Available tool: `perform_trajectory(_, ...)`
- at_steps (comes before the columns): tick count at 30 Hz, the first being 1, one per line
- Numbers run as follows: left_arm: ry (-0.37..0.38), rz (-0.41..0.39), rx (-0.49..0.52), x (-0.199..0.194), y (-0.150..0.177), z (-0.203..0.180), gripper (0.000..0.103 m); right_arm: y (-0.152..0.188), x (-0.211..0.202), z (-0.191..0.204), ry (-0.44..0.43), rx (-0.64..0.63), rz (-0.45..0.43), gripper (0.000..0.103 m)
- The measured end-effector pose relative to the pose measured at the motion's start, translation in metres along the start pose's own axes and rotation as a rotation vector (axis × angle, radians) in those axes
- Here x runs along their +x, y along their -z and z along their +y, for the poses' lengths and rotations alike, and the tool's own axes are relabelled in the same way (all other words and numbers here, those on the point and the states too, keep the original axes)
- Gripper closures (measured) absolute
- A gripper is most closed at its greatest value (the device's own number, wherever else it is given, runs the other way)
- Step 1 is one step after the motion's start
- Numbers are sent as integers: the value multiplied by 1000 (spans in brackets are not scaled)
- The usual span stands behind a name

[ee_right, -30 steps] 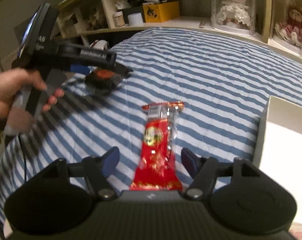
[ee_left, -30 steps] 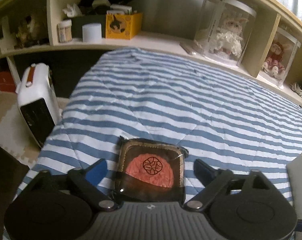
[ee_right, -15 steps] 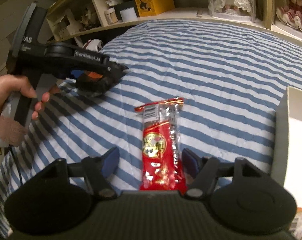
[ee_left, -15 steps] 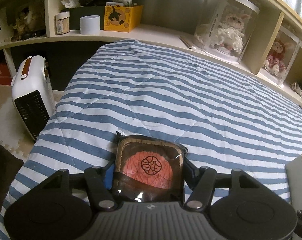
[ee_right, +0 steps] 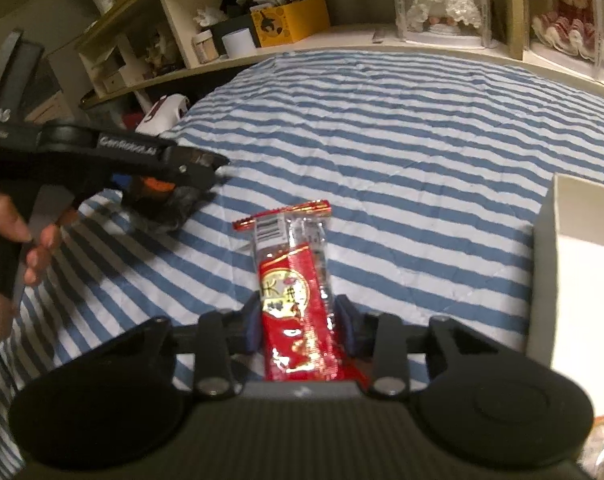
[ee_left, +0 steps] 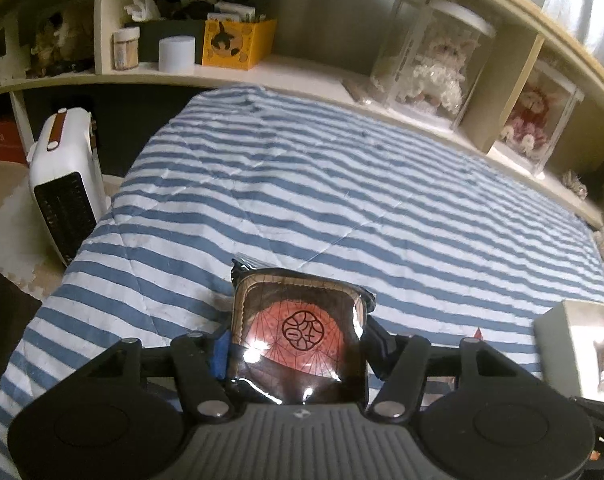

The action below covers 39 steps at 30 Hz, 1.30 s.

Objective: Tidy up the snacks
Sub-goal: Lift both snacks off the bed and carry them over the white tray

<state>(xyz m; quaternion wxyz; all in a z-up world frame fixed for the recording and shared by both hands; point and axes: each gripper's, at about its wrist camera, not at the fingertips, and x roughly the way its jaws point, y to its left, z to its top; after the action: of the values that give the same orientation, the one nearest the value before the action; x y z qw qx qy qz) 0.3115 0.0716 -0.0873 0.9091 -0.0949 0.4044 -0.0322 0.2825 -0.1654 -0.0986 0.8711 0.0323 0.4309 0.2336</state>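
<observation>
My left gripper [ee_left: 297,340] is shut on a dark square snack pack with a red round label [ee_left: 299,326], held just above the striped bedspread [ee_left: 342,200]. It also shows in the right wrist view [ee_right: 161,196], with the left gripper [ee_right: 189,168] around it. My right gripper [ee_right: 297,320] is shut on a long red snack packet [ee_right: 293,292] whose far end lies toward the bed's middle. A white box [ee_right: 558,264] stands at the right, and in the left wrist view [ee_left: 558,332] it holds a snack.
A white heater [ee_left: 65,188] stands on the floor off the bed's left edge. Shelves behind the bed hold a yellow box [ee_left: 237,44], a white cup [ee_left: 177,54] and doll cases [ee_left: 434,52]. A person's hand [ee_right: 25,236] holds the left gripper.
Both grippers have closed from open onto their snacks. The left one has lifted the square pack slightly; the right one has moved forward along the red packet.
</observation>
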Motion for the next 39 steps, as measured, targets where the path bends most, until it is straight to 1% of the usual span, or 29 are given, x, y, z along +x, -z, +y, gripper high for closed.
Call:
perform_trajectory(9, 42, -73, 8, -49, 4, -26, 40, -16, -40, -9, 14, 44, -113, 60)
perform_trajectory(13, 41, -100, 24, -66, 7, -37, 39, -21, -56, -14, 25, 56, -153, 60)
perform_trajectory(16, 38, -118, 39, -78, 10, -44, 39, -23, -67, -18, 32, 65, -178, 60)
perform_trajectory(24, 66, -161, 73, -102, 16, -66, 39, -28, -96, -23, 49, 70, -218, 60)
perform_trajectory(29, 99, -173, 86, -109, 21, -85, 39, -26, -116, -26, 67, 62, -233, 60)
perform_trajectory(32, 126, -179, 101, -111, 23, -100, 39, -23, -129, -37, 78, 66, -243, 60)
perform_trajectory(36, 162, -186, 113, -111, 26, -125, 39, -16, -146, -53, 114, 69, -254, 60)
perform_trajectory(39, 188, -178, 134, -106, 27, -146, 39, -8, -156, -73, 141, 98, -261, 60)
